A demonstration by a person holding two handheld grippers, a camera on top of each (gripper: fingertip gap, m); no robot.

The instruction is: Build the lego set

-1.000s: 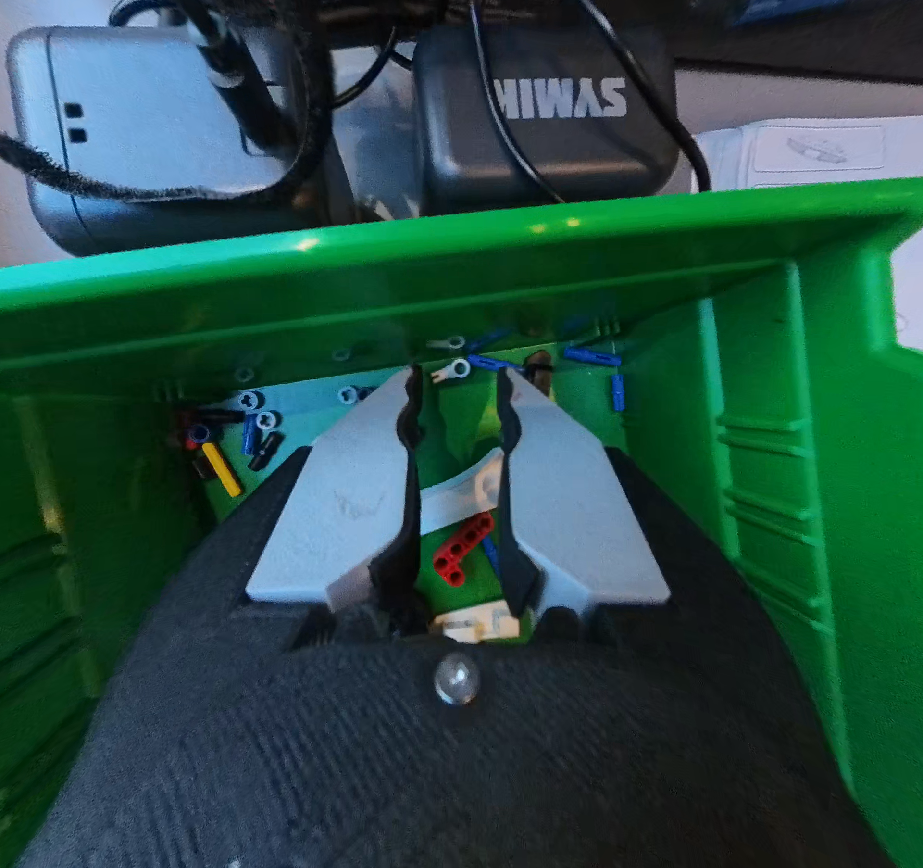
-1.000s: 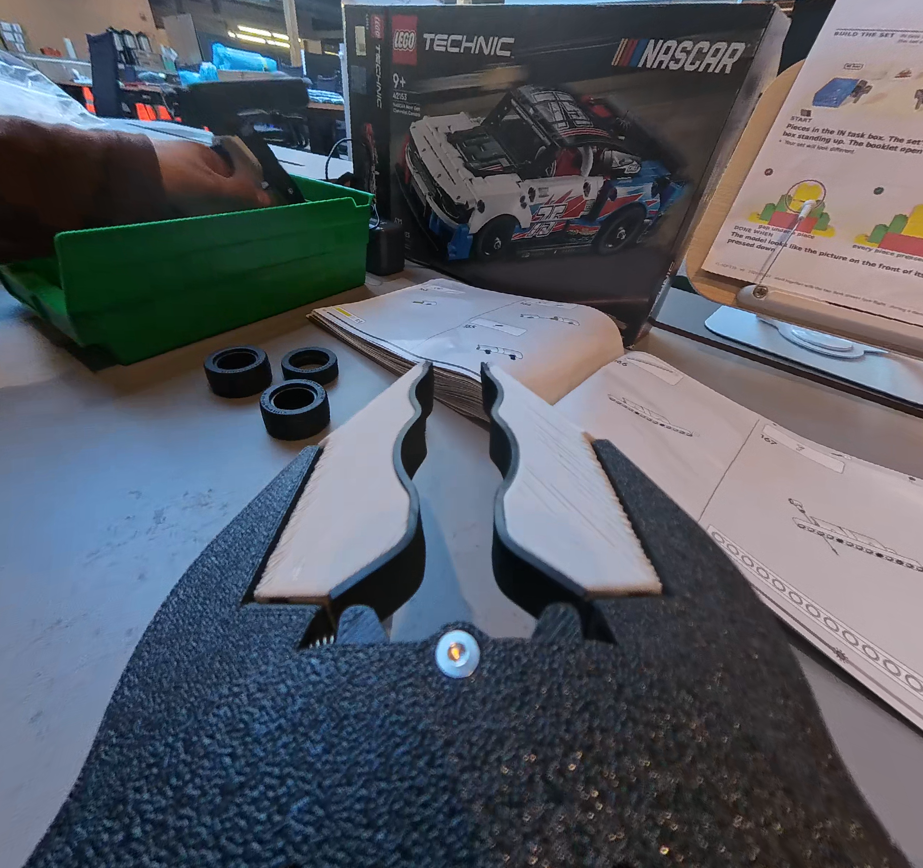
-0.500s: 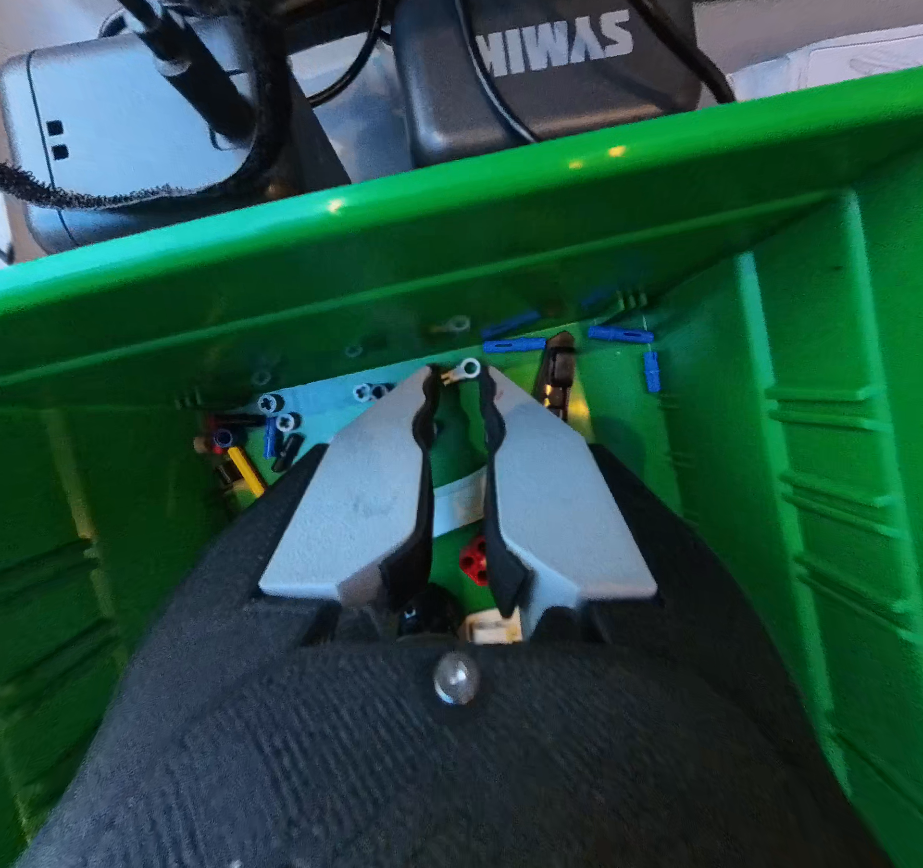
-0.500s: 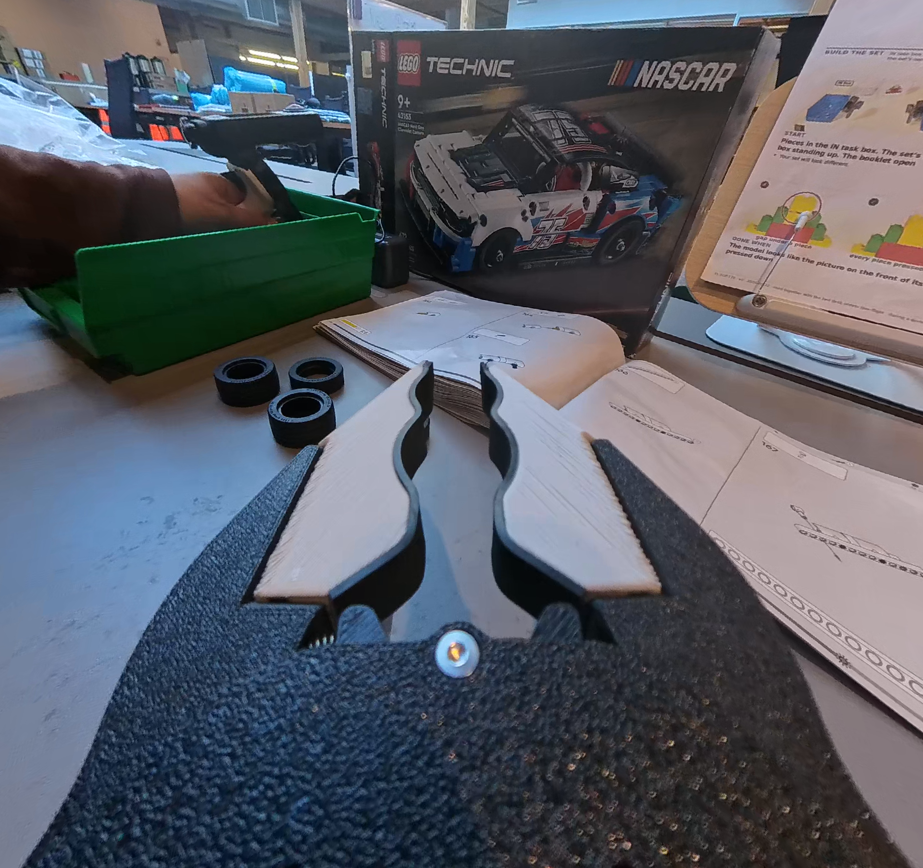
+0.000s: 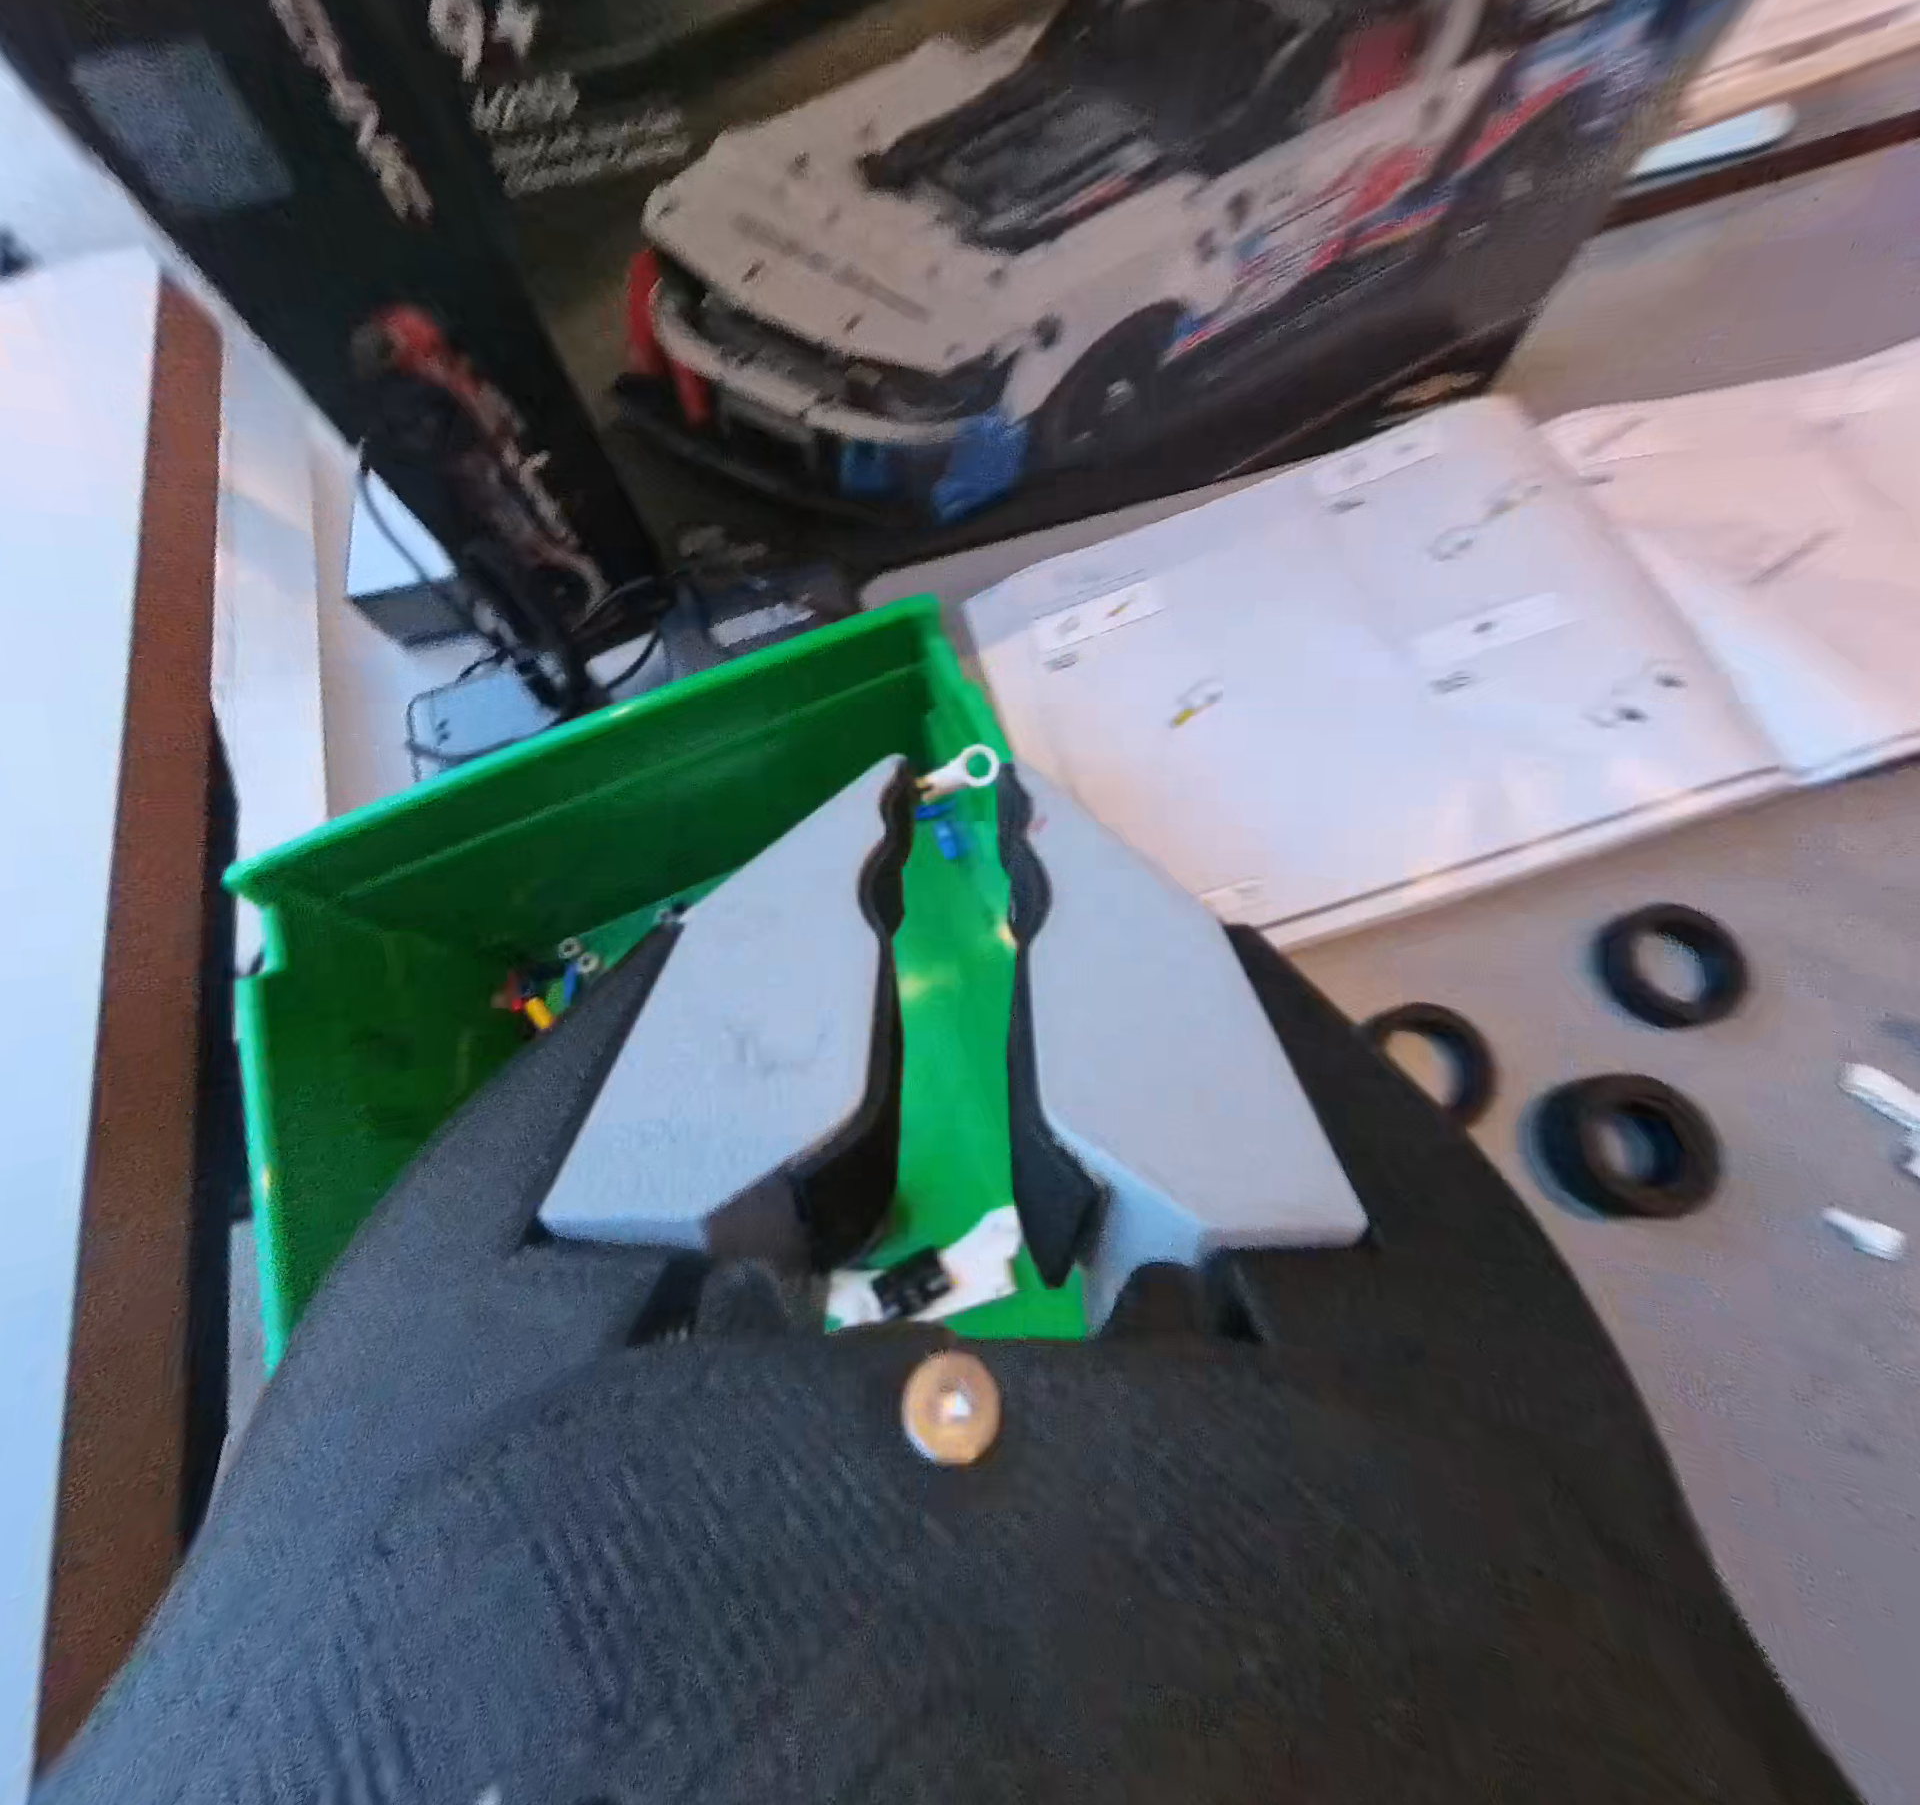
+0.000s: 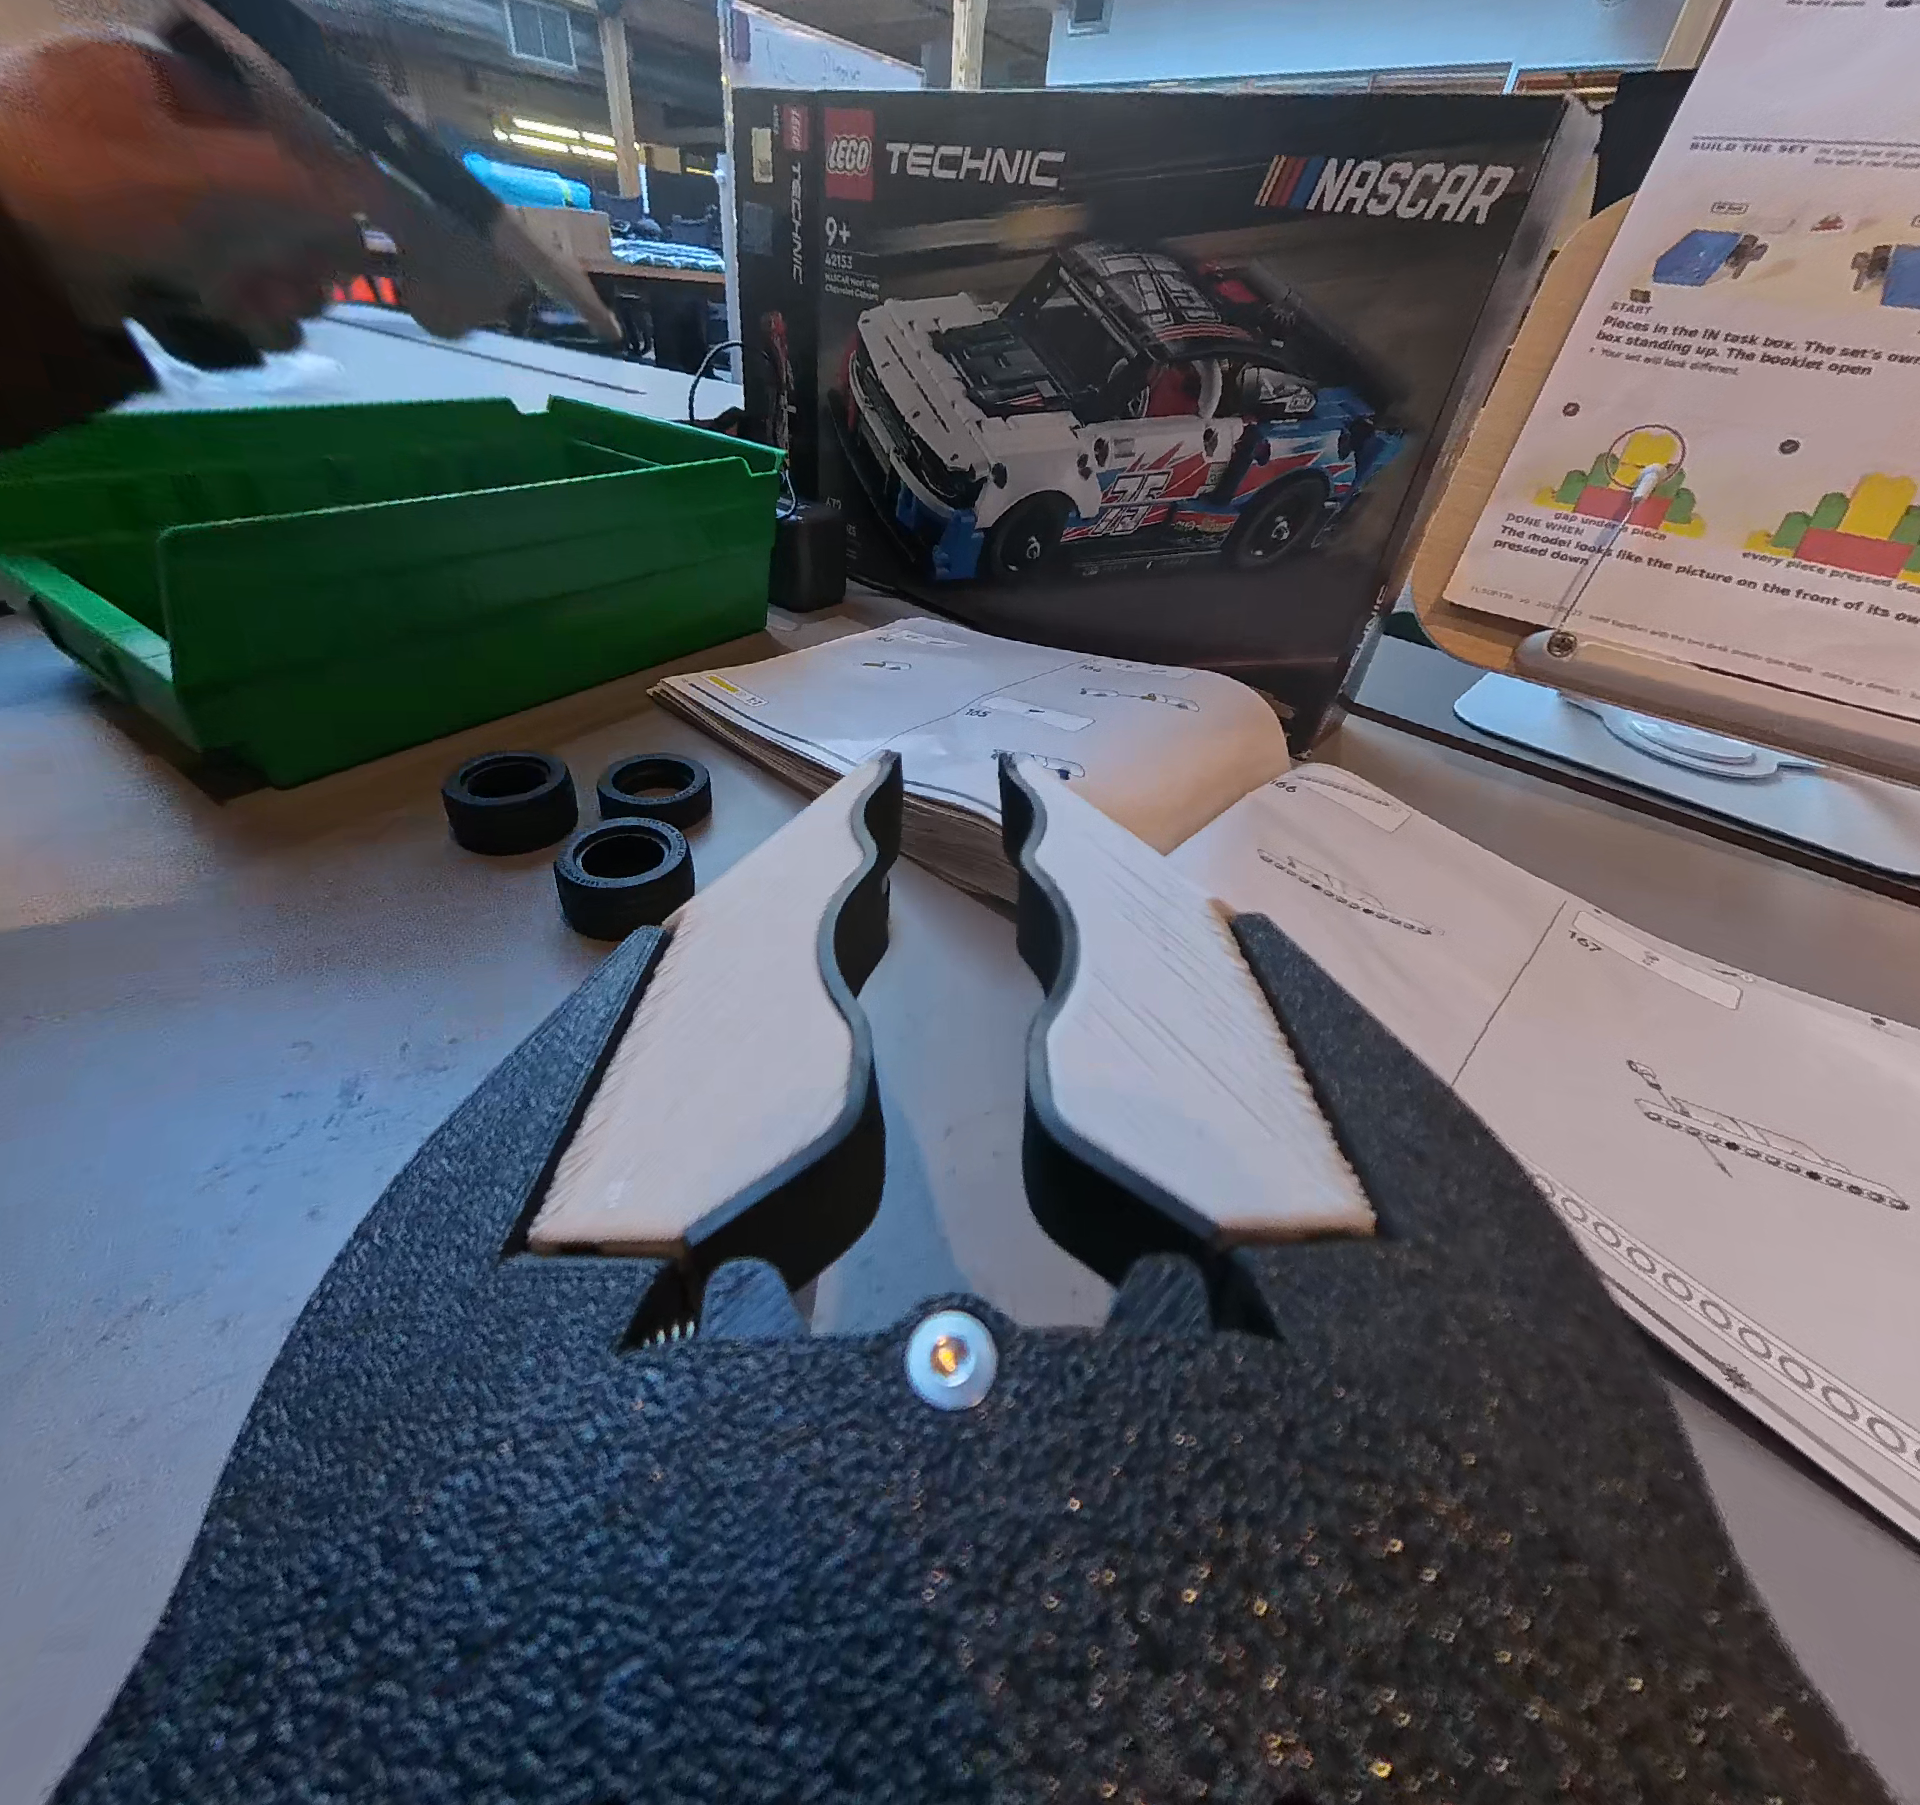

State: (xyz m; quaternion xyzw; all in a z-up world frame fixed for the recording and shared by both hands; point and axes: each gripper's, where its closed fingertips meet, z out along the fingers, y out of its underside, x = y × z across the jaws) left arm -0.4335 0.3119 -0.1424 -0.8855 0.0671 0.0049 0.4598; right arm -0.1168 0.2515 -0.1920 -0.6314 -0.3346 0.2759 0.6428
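Left tool (image 5: 951, 787) above green bin (image 5: 582, 820), tips pinching a small white ring-ended piece (image 5: 961, 771); right tool (image 6: 948, 784) unclenched, low over desk (image 6: 208, 1080) near three black tyres (image 6: 623, 877).

Writing marks the set box (image 6: 1143, 353), booklet (image 6: 966, 706) (apparently small numbers) and propped sheet (image 6: 1745, 384).

The left wrist view is smeared by motion: the set box (image 5: 1039, 197) and three tyres (image 5: 1621, 1142) blur. Small parts in the green bin (image 5: 582, 851) are too tiny to identify. The person's hand (image 6: 187, 186) blurs.
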